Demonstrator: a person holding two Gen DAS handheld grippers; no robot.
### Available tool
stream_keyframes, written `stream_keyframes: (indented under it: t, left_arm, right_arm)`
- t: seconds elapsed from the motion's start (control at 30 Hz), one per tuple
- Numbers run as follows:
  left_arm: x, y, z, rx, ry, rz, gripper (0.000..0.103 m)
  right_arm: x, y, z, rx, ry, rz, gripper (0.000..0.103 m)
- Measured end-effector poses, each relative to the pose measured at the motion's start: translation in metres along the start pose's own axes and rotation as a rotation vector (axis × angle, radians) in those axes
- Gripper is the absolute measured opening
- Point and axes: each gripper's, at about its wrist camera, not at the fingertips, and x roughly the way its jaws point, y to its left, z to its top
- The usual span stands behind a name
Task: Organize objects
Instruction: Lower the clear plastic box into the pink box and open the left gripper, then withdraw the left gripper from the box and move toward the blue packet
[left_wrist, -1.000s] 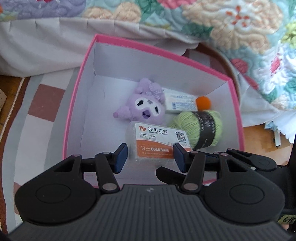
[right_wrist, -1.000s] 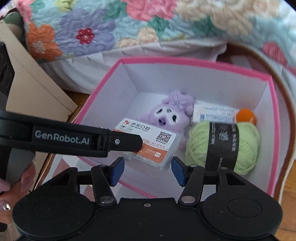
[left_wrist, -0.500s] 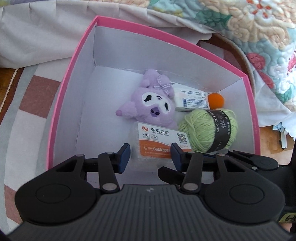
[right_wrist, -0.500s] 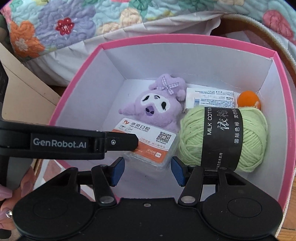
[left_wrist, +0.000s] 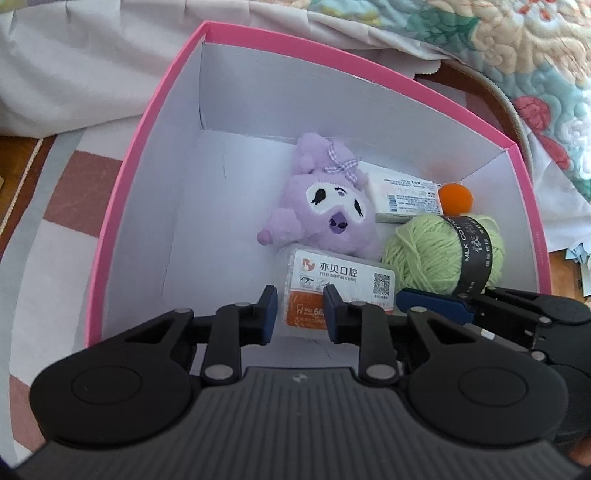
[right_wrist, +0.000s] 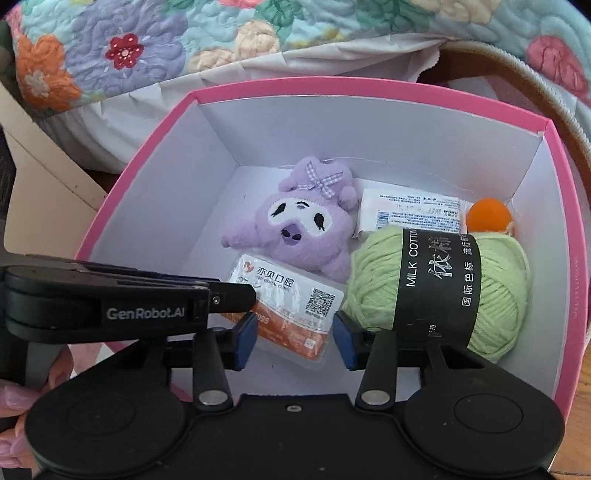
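Note:
A clear floss box (left_wrist: 343, 280) with an orange and white label lies on the floor of a pink-rimmed white carton (left_wrist: 122, 206). My left gripper (left_wrist: 300, 312) reaches down to the floss box's left end, its jaws drawn close with that end between the pads. In the right wrist view the floss box (right_wrist: 291, 299) has its near end between the blue pads of my right gripper (right_wrist: 295, 339). Those jaws are closing, and the pads meet its sides. The left gripper (right_wrist: 253, 295) comes in edge-on from the left.
Inside the carton lie a purple plush toy (left_wrist: 328, 206), a green yarn ball (left_wrist: 424, 251), a white packet (left_wrist: 402, 195) and an orange ball (left_wrist: 456, 197). A floral quilt (right_wrist: 147, 44) hangs behind. A checked rug (left_wrist: 74, 177) lies left. A hand (right_wrist: 14, 406) holds the left gripper.
Both grippers have sunk deeper into the carton toward the floss box. Both pairs of jaws have narrowed around its ends. The objects in the carton lie as before.

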Motion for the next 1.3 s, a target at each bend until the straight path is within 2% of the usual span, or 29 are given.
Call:
stream_keyframes:
  t: [0.1,0.23,0.43,0.67,0.87,1.1,1.23,1.3]
  left_arm:
    - [0.001,-0.002,0.000,0.007,-0.008,0.000,0.025]
    - [0.000,-0.001,-0.002,0.009,-0.025,0.007,0.025]
    - [-0.022,-0.007,-0.007,0.071,-0.081,0.030,0.025]
    - [-0.041,-0.013,-0.013,0.110,-0.070,0.027,0.026]
    - [-0.062,-0.013,-0.020,0.127,-0.039,0.034,0.026]
    - [-0.099,-0.013,-0.032,0.159,-0.060,0.062,0.031]
    - [-0.125,-0.014,-0.037,0.191,-0.084,0.089,0.041]
    - [-0.135,-0.015,-0.040,0.210,-0.082,0.112,0.042]
  right_arm:
    - [0.000,0.000,0.001,-0.004,-0.018,-0.015,0.032]
    - [-0.004,0.005,-0.004,-0.035,-0.046,-0.040,0.031]
    - [-0.039,0.007,-0.020,-0.045,-0.143,-0.031,0.032]
    - [-0.081,0.012,-0.025,-0.057,-0.212,-0.009,0.034]
    - [-0.102,0.019,-0.030,-0.062,-0.214,-0.014,0.035]
    - [-0.128,0.031,-0.043,-0.068,-0.246,-0.019,0.041]
    - [-0.146,0.039,-0.048,-0.072,-0.258,-0.019,0.045]
    - [-0.155,0.045,-0.051,-0.079,-0.265,-0.029,0.049]
